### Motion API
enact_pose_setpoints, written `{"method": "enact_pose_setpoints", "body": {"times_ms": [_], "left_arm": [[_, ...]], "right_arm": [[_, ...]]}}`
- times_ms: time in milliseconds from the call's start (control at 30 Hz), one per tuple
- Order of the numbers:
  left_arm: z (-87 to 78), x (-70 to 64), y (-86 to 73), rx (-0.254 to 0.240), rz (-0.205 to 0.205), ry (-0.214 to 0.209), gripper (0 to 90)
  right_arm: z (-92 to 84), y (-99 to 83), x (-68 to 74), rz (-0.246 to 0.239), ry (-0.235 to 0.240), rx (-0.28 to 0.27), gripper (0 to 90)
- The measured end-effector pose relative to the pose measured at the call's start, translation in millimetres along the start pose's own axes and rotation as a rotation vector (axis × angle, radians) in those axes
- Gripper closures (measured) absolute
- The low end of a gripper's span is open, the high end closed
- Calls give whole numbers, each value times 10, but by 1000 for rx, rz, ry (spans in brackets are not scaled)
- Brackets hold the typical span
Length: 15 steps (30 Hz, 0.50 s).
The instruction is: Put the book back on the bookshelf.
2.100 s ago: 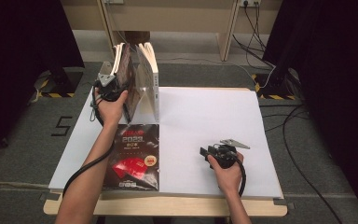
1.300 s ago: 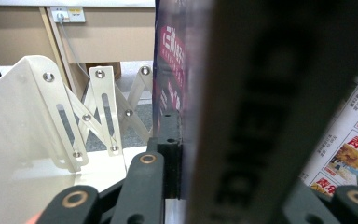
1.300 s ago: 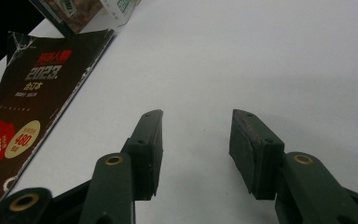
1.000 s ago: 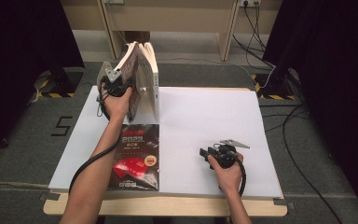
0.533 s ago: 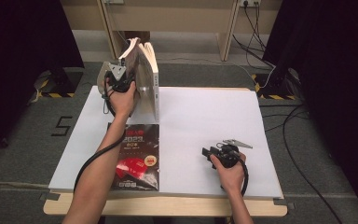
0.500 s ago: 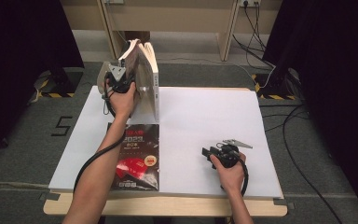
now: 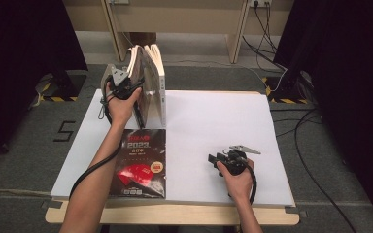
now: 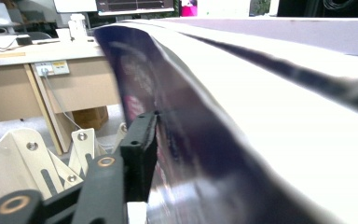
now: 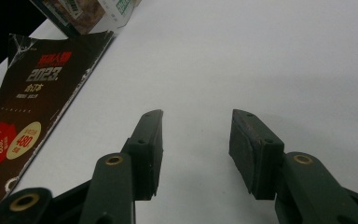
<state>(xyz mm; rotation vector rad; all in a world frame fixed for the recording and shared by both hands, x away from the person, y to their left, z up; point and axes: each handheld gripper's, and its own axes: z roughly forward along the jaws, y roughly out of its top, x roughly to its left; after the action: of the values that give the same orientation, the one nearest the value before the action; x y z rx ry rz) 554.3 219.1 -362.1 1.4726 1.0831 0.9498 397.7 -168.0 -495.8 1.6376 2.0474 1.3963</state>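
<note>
Now left gripper [image 7: 124, 83] just opening beside upright books [image 7: 148, 82] (right gripper [image 7: 218, 158] open, empty)

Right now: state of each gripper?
Left gripper: jaws have just been opening, one pad beside the standing book's dark cover; grip cannot be told.
Right gripper: open, empty, over the table.

Setting: lab or recording studio.
Evidence: black curtains [image 7: 24, 43] on both sides; yellow-black hazard tape [image 7: 53, 98] on grey carpet; white-topped wooden desk [image 7: 213, 116]; wall sockets [image 8: 51, 68]; trailing black cables [image 7: 315, 160].
</note>
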Motion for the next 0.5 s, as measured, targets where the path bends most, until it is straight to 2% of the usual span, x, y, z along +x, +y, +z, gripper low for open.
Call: {"method": "enact_pose_setpoints", "body": {"times_ms": [233,433,500], "left_arm": [[-129,-15,0,-3,-3,-32,484],[-259,-83,-39,-4,17,-78,489],[-315,-108,-58,-1,20,-89,492]], "right_arm": [[15,-10,2,3,1,9,551],[21,-9,9,0,1,10,551],[21,-14,19,14,4,17,551]]}}
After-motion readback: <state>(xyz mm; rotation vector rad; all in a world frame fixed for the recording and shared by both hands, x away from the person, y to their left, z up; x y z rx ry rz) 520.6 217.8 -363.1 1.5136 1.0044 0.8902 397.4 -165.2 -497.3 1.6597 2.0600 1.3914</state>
